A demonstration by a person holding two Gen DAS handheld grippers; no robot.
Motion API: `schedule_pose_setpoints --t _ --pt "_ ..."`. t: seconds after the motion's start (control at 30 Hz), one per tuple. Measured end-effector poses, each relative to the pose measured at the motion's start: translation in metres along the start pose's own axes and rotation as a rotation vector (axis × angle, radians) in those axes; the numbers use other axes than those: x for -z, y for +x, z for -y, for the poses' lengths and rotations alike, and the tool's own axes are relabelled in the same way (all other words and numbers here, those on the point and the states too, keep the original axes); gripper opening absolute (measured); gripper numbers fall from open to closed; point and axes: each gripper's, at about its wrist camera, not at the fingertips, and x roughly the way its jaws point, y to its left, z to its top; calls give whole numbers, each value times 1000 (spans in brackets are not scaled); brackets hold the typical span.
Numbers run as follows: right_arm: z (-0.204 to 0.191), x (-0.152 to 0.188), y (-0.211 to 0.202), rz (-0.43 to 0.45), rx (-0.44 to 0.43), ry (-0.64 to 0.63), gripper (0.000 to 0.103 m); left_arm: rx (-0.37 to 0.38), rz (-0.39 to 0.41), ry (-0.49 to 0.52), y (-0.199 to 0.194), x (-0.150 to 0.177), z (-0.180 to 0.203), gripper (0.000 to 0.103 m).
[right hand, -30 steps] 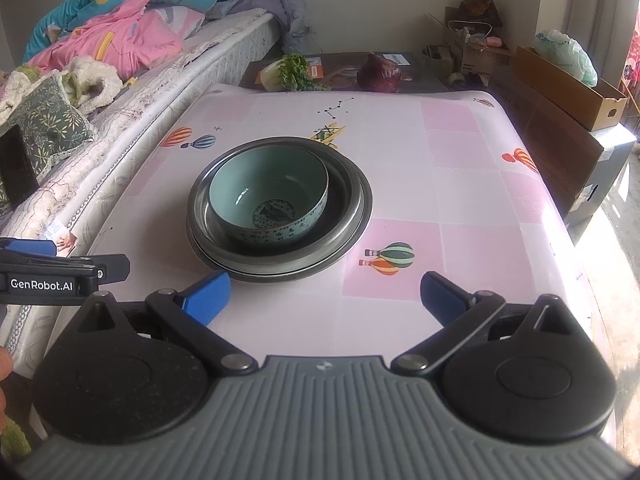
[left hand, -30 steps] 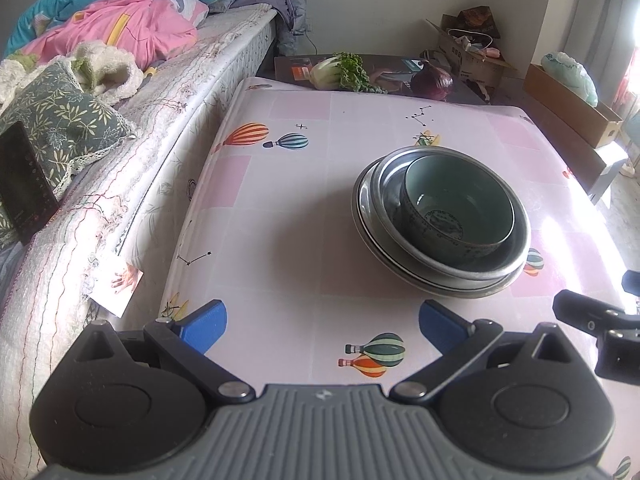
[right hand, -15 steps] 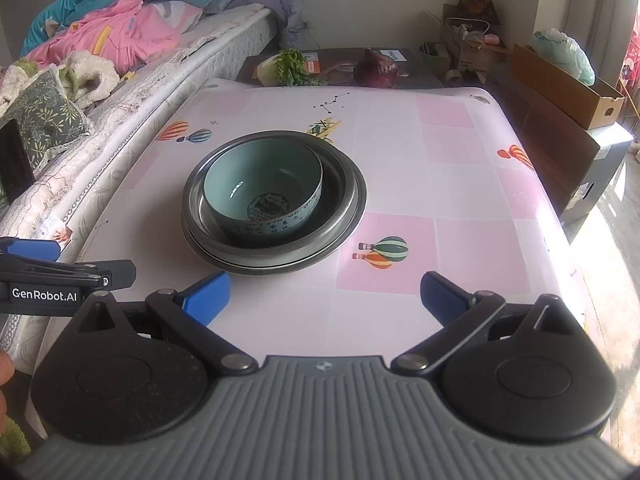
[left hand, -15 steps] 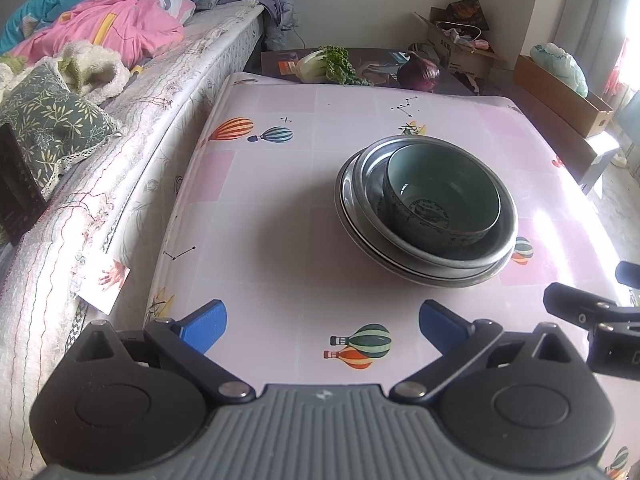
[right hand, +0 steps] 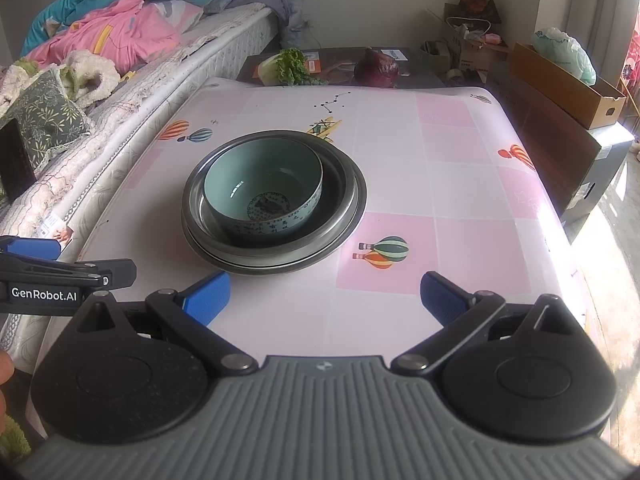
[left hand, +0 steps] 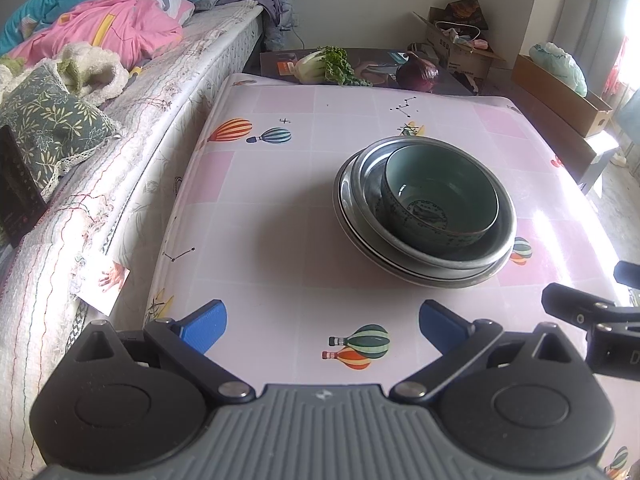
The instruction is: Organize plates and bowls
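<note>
A pale green ceramic bowl (left hand: pixel 440 204) sits inside a metal bowl (left hand: pixel 502 240) stacked on metal plates (left hand: pixel 348 216), in the middle of the pink table (left hand: pixel 280 208). The stack also shows in the right wrist view: green bowl (right hand: pixel 264 188), metal bowl (right hand: pixel 340 188). My left gripper (left hand: pixel 322 324) is open and empty, near the table's front edge, left of the stack. My right gripper (right hand: pixel 324 296) is open and empty, in front of the stack. Each gripper's side shows in the other's view.
A bed (left hand: pixel 120 92) with quilts and a cushion runs along the table's left side. A dark low table with greens (left hand: pixel 324 66) and a red cabbage (left hand: pixel 416 74) stands behind. Cardboard boxes (left hand: pixel 560 96) and a dark cabinet (right hand: pixel 560 148) are at the right.
Both grippers have drawn back a little from the stack and stayed open. The stack has not moved.
</note>
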Motion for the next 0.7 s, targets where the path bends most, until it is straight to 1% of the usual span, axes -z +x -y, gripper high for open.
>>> schedule_pose_setpoints --t 0.7 --pt "-1 0 -1 -2 0 -1 102 1 -1 -5 -1 -1 -1 103"
